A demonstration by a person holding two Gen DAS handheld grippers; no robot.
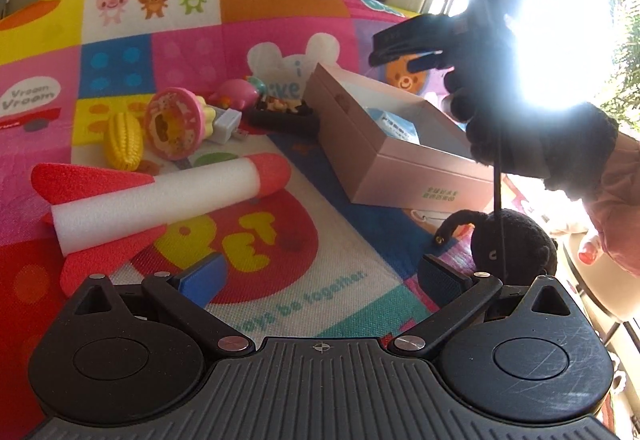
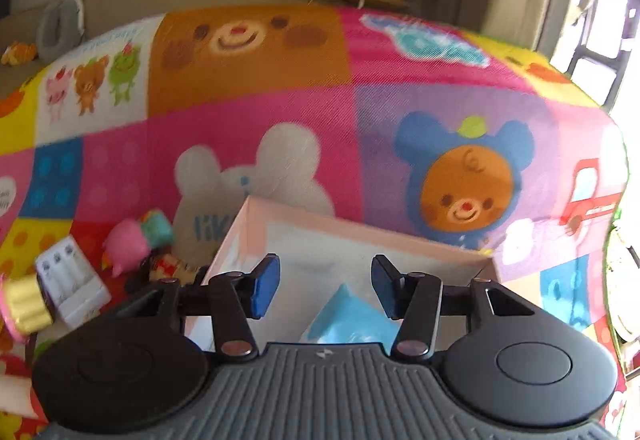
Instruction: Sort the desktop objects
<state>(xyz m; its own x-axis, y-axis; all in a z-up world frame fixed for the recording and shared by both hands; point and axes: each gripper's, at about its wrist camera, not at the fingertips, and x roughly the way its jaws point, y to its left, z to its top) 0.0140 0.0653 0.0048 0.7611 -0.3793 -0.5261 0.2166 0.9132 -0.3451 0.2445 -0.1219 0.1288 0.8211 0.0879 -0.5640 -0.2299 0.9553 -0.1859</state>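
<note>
Left wrist view: the left tool [image 1: 320, 276] is held with its jaws apart and nothing between them, above the brightly printed cartoon play mat [image 1: 256, 24]. The unsorted items lie in a cluster on the mat: a white foam rocket with red fins [image 1: 160, 196], a yellow plastic corn cob [image 1: 124, 146], a pink round stamp toy [image 1: 174, 122], a small white charger [image 1: 228, 126] and a pink bird figure [image 1: 236, 94]. The open pink cardboard box [image 1: 400, 164] stands just beside them. A black plush toy [image 1: 516, 240] lies near the right finger.

Right wrist view: the right tool [image 2: 325, 290] is seen over the box [image 2: 240, 232], jaws part-way apart and empty; a light blue packet [image 2: 348, 320] already lies inside. The next pick is judged best started with the jaws widened and the tool carried clear of the box wall before descent onto the cluster.
</note>
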